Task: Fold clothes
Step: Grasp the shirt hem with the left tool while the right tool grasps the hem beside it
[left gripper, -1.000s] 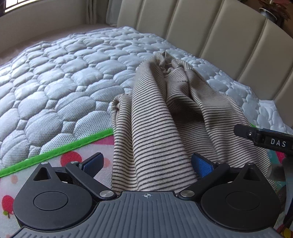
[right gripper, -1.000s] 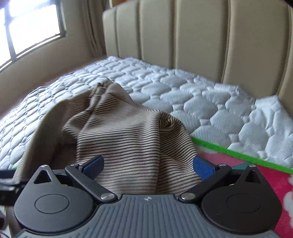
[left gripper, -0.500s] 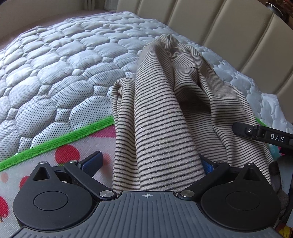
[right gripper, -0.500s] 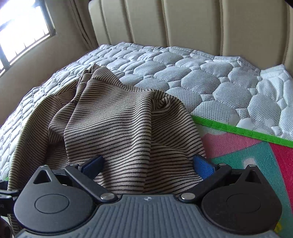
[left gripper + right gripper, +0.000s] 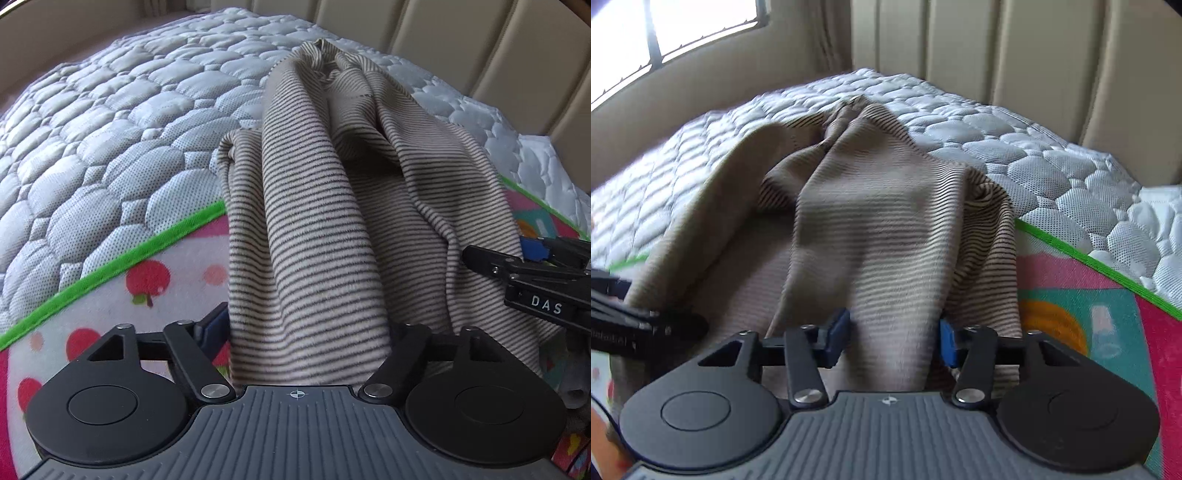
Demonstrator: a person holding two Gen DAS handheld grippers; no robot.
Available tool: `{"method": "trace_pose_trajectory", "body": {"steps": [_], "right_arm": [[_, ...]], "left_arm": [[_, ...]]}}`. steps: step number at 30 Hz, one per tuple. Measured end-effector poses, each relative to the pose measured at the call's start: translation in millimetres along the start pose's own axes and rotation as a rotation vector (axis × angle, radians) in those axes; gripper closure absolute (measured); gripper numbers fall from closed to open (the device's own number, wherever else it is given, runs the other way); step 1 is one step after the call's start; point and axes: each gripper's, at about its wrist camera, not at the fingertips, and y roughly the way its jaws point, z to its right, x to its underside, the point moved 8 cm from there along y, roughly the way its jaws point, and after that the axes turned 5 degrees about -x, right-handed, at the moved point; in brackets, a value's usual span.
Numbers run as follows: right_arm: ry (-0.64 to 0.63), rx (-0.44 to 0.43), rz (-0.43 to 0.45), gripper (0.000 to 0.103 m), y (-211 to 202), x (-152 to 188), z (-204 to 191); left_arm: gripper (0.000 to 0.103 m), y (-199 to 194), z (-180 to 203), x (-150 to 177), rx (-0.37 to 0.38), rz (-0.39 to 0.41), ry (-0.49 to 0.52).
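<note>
Both the left gripper (image 5: 308, 332) and right gripper (image 5: 894, 334) have now closed onto the striped garment (image 5: 332, 206).

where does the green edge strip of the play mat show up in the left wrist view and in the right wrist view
Left wrist: the green edge strip slants across the left side, left of the striped garment.
Right wrist: it slants down the right side, right of that garment.
Shared landmark: the quilted mattress just beyond the strip.

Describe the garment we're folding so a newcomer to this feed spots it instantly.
Start at the grey-white quilted mattress in front of the padded beige headboard. Bunched across its near edge and onto the fruit-print mat lies the striped garment. It is the only beige cloth with thin dark stripes.
</note>
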Motion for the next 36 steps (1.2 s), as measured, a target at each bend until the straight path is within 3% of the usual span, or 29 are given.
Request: {"method": "trace_pose_trajectory", "body": {"steps": [2, 4, 5, 11, 14, 15, 17, 19, 22, 26, 29, 31, 32, 35, 36], "right_arm": [[0.003, -0.03, -0.033, 0.071, -9.1, 13.8, -8.9], [0.002, -0.036, -0.052, 0.073, -19.2, 26.6, -15.4], [0.005, -0.055, -0.072, 0.08, -24.5, 34.7, -19.2], [0.004, -0.093, -0.118, 0.082, -59.7, 74.5, -33.5], [0.037, -0.115, -0.048, 0.079, -87.8, 69.5, -29.1], [0.059, -0.11, -0.009, 0.067, -96.0, 63.2, -22.3], [0.114, -0.074, 0.078, 0.044, -108.6, 46.0, 0.0], [0.176, -0.056, 0.12, 0.044, -107.7, 28.5, 23.4], [0.275, -0.039, 0.15, 0.044, -92.0, 4.9, 58.2], [0.365, -0.02, 0.104, 0.044, -45.5, -0.9, 85.9], [0.37, -0.024, 0.043, 0.051, -13.7, 13.7, 79.8], [0.29, 0.005, 0.05, 0.054, -11.2, 18.7, 66.9], [0.258, 0.001, 0.046, 0.063, -11.6, 21.1, 60.9], [0.27, -0.053, 0.012, 0.084, -20.5, 30.2, 51.4], [0.27, -0.067, -0.002, 0.087, -24.4, 34.8, 47.8]], "left_arm": [[0.037, -7.3, 3.0, 10.8, 0.007, -0.018, 0.004], [0.044, -14.6, 5.1, 22.2, 0.01, -0.036, 0.005], [0.045, -18.7, 5.6, 28.9, 0.015, -0.049, 0.002], [0.051, -43.6, 10.6, 71.7, 0.049, -0.129, 0.011], [0.054, -57.7, 8.1, 80.4, 0.054, -0.131, 0.023], [0.052, -62.3, 3.2, 76.1, 0.058, -0.111, 0.001], [0.037, -69.8, -7.1, 65.0, 0.078, -0.064, -0.056], [0.018, -72.9, -16.3, 49.4, 0.126, -0.016, -0.132], [0.014, -67.4, -19.3, 29.4, 0.185, 0.014, -0.169], [0.013, -36.9, -10.7, 18.3, 0.174, -0.035, -0.141], [0.012, -14.4, -7.9, 17.7, 0.149, -0.072, -0.15], [0.006, -8.6, -3.0, 17.8, 0.143, -0.076, -0.151], [0.006, -7.9, -0.1, 18.6, 0.127, -0.073, -0.13], [0.019, -9.6, 4.7, 25.3, 0.064, -0.063, -0.072], [0.029, -11.8, 5.0, 28.7, 0.047, -0.063, -0.059]]}}
